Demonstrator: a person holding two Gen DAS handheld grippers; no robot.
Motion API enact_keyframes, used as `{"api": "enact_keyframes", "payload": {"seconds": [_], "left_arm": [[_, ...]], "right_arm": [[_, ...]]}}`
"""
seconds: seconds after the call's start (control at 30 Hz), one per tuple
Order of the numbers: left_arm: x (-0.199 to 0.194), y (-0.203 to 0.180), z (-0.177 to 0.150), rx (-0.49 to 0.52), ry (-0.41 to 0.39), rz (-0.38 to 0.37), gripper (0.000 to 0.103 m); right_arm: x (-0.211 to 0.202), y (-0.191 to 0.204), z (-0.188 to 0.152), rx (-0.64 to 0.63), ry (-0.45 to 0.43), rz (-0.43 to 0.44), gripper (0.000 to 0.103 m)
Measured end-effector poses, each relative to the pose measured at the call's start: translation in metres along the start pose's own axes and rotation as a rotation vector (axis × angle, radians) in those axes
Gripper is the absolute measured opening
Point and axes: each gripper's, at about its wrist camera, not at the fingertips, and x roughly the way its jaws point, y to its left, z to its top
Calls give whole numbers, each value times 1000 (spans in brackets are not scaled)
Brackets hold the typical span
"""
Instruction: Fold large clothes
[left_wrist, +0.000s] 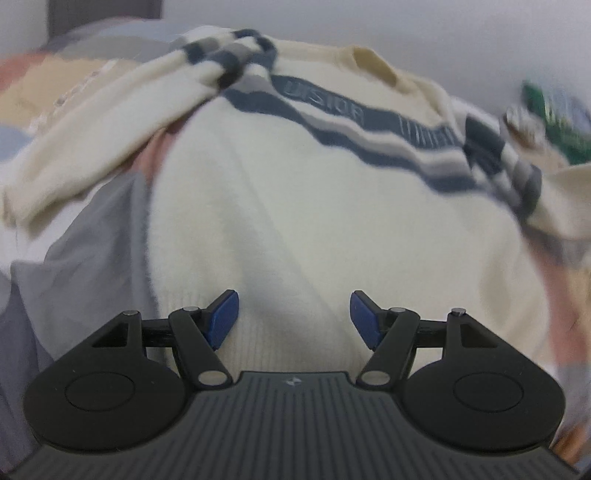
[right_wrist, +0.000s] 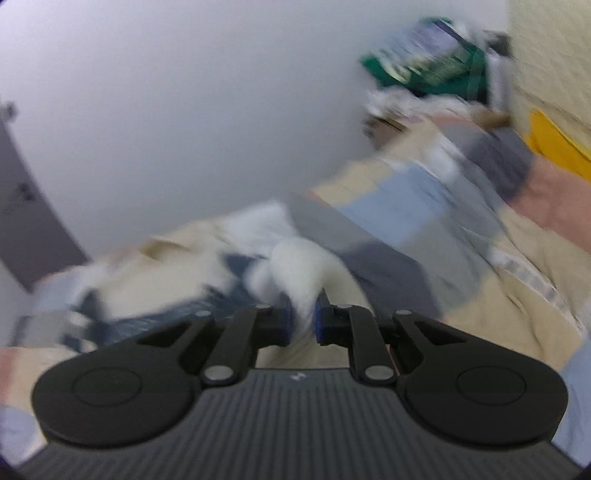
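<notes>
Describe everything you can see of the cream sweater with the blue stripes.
The sweater is a soft, fuzzy cream knit with navy and grey bands across the chest, one carrying blurred lettering, a ribbed hem and a cream collar. It lies spread front-up on a patchwork bedcover, one striped sleeve folded across its upper part. The open left gripper hovers over the hem, seemingly holding nothing. The right gripper is shut on a bunched piece of white knit, apparently the sweater's; the view is blurred.

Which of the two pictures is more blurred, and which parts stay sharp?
Right wrist view: heavy motion blur over the sweater, the bedding and the green item; only the right gripper is sharp. Left wrist view: milder blur, sweater stripes still readable, left gripper crisp; both bend at the edges.
</notes>
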Motion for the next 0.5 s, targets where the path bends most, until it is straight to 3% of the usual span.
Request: {"api": "enact_keyframes", "payload": {"seconds": [0.27, 0.37, 0.5], "left_arm": [[-37, 55, 21, -198, -114, -25, 72], [-53, 77, 27, -256, -163, -40, 72], [-73, 104, 31, -312, -231, -31, 72]], "right_arm": [[-60, 168, 15, -253, -56, 287, 15], [-61, 223, 2, -324, -12, 370, 15], [-36, 283, -40, -396, 91, 447, 15]]}}
